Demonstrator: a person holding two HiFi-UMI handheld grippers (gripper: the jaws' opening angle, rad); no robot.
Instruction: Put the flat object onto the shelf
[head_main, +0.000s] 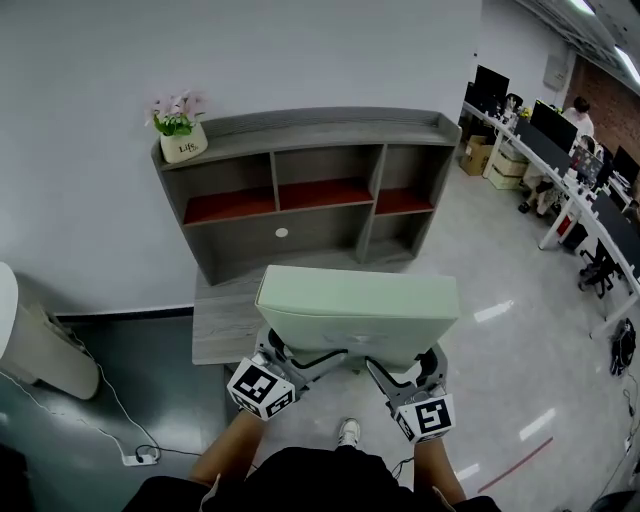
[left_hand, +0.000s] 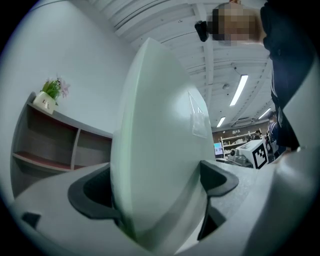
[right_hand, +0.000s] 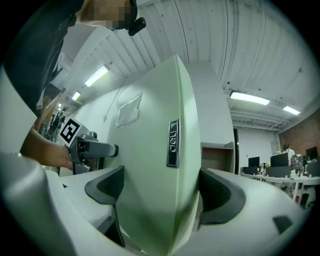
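Left gripper (head_main: 285, 352) and right gripper (head_main: 420, 366) face the shelf (head_main: 300, 130), each clamped on the near edge of the flat object (head_main: 357, 310), held short of the shelf. Carrying step, I judge; next it goes forward onto a board, clear of the flower pot (head_main: 184, 143).

Bright, even light is cast by ceiling strip lights (right_hand: 250, 98); glare is seen on the floor (head_main: 495, 312). Both gripper views are bowed and dark-cornered; the flat object (left_hand: 160, 150) is blurred up close.

The flat object (head_main: 357, 305) is smooth matt plastic — shelf (head_main: 310, 128) wood-grain.
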